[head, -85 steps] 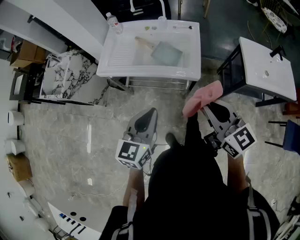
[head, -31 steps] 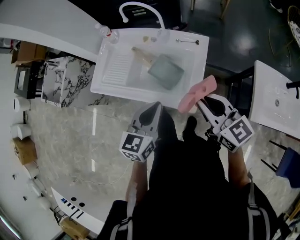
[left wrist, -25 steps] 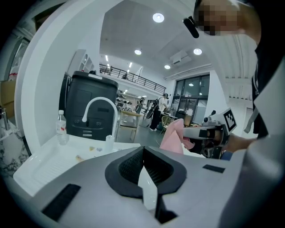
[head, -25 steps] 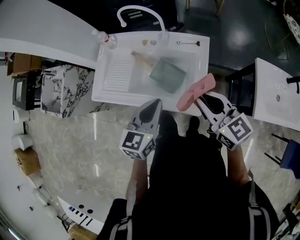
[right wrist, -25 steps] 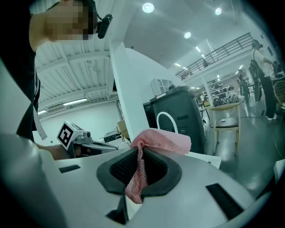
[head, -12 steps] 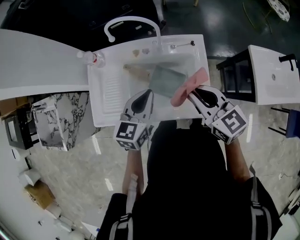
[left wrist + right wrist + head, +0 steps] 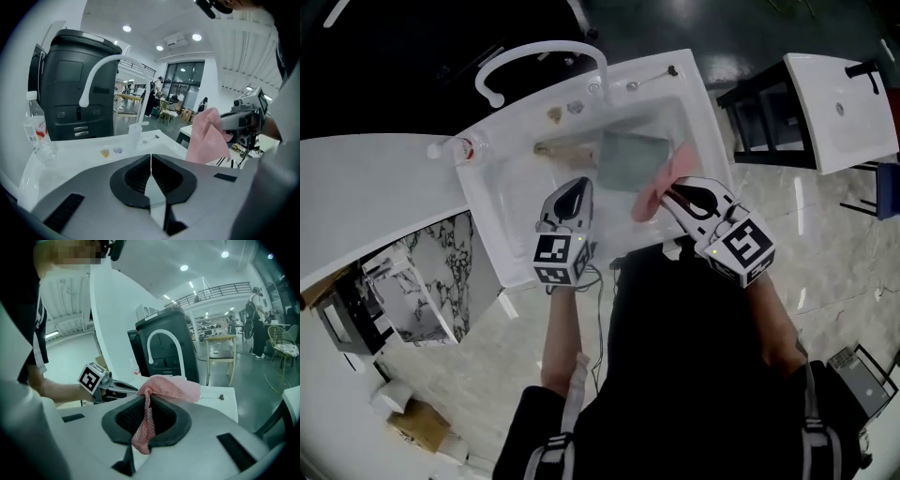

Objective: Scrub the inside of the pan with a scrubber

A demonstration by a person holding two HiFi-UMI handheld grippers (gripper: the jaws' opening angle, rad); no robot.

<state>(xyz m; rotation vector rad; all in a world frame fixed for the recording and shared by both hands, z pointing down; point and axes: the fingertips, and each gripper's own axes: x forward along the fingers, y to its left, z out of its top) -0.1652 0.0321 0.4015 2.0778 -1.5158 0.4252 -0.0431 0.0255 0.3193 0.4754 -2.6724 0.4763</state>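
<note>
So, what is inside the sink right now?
A grey-green pan with a pale handle lies in the sink. The pink scrubber, clamped in the right gripper, covers the pan's near right corner. The left gripper hides part of the basin floor.

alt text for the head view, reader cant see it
From above, a person at a white sink holds a pink mesh scrubber in the shut right gripper, close to a grey-green pan in the basin. The left gripper is shut and empty.
</note>
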